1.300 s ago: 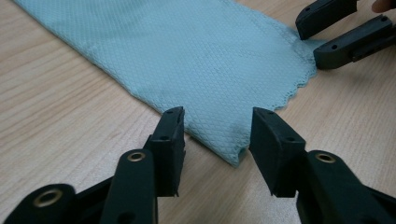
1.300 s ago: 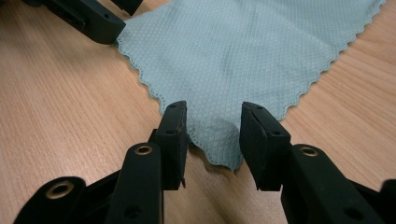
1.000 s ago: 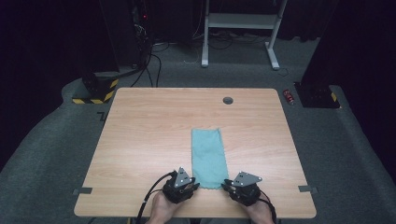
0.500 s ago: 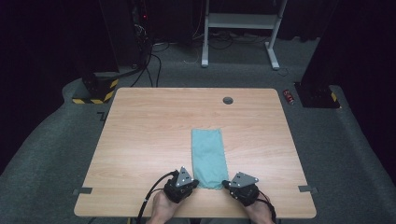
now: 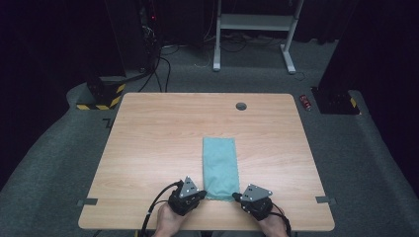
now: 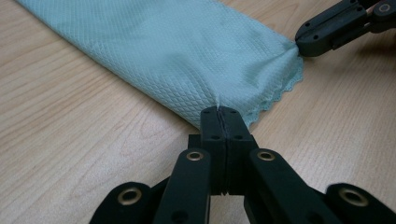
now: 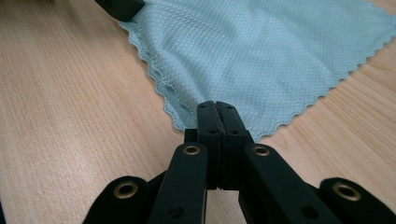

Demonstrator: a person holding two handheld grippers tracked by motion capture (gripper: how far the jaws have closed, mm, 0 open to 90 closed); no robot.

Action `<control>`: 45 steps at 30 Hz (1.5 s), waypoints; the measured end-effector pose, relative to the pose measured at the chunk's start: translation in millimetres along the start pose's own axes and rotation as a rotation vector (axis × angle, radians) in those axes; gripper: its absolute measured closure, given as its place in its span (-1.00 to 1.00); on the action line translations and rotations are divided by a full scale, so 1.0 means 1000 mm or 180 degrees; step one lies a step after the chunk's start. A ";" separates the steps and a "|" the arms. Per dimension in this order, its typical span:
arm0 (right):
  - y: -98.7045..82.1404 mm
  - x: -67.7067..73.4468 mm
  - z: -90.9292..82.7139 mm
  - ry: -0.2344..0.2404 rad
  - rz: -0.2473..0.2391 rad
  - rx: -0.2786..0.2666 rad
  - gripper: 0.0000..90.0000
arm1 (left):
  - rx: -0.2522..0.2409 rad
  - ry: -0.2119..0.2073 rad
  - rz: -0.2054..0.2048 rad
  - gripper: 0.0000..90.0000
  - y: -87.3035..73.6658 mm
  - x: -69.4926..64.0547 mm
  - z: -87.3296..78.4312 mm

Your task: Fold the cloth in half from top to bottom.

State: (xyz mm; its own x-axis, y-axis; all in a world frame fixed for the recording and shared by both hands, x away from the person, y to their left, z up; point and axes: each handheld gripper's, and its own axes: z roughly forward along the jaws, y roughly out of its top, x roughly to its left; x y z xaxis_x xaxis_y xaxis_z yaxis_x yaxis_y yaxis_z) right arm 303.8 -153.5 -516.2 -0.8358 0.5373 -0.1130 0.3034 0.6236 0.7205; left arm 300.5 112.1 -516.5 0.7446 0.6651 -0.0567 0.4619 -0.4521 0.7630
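Both grippers' jaws, closing a moment ago, are now clamped on the near corners of the folded teal cloth (image 5: 219,167) at the table's (image 5: 148,148) near edge: left gripper (image 6: 219,112), right gripper (image 7: 215,108). Risk: thin corner bites may slip if lifted unevenly.

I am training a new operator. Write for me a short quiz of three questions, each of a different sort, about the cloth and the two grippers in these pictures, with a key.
1. True or false: the left gripper is shut on a near corner of the green cloth.
2. Where does the right gripper hold the cloth? A) at a far corner B) at a near corner C) in the middle
3. Fill in: the cloth lies folded in a long strip on the wooden ____.

Key: 1 true; 2 B; 3 table.
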 end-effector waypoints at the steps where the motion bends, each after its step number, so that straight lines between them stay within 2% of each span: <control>1: 0.000 0.000 0.001 0.0019 0.0019 0.0021 0.94 | 0.0013 -0.0001 0.0000 0.98 -0.001 0.000 0.000; 6: 0.000 -0.001 0.005 0.0092 0.0085 0.0010 0.56 | 0.0040 -0.0003 -0.0011 0.98 -0.002 0.001 0.001; 10: 0.001 0.000 0.008 0.0124 0.0107 0.0014 0.49 | 0.0047 -0.0009 -0.0008 0.98 -0.002 0.001 0.001; 12: 0.002 0.000 0.009 0.0129 0.0134 0.0008 0.54 | 0.0046 -0.0009 -0.0022 0.98 -0.003 0.001 0.002; 16: 0.003 0.000 0.010 0.0050 0.0084 0.0004 0.89 | 0.0054 -0.0018 -0.0028 0.98 -0.003 0.001 0.003; 18: 0.003 0.001 0.011 0.0006 0.0065 0.0015 0.96 | 0.0044 -0.0031 -0.0041 0.98 -0.003 0.002 0.003; 21: 0.005 0.003 0.011 -0.0054 -0.0004 0.0035 0.99 | 0.0038 -0.0028 -0.0033 0.99 -0.003 0.001 0.003; 25: 0.005 0.005 0.009 -0.0040 -0.0044 0.0040 1.00 | -0.0016 -0.0023 -0.0022 0.99 -0.001 0.002 -0.002; 31: 0.011 0.010 -0.004 -0.0020 -0.0087 -0.0069 1.00 | -0.0139 -0.0047 -0.0025 0.99 0.001 0.003 -0.014; 37: 0.019 0.013 -0.014 0.0051 -0.0167 -0.0098 1.00 | -0.0163 -0.0061 -0.0002 0.99 0.004 -0.001 -0.026; 45: 0.032 0.021 -0.035 0.0233 -0.0240 -0.0116 1.00 | -0.0165 -0.0083 0.0102 0.99 0.009 -0.013 -0.050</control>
State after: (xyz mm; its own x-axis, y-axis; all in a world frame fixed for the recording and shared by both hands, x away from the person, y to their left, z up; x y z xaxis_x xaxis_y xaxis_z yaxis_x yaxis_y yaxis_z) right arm 280.3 -142.4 -471.9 -0.8873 0.4458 -0.1185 0.2227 0.6390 0.7363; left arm 271.1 129.3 -476.8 0.7712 0.6348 -0.0481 0.4126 -0.4409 0.7971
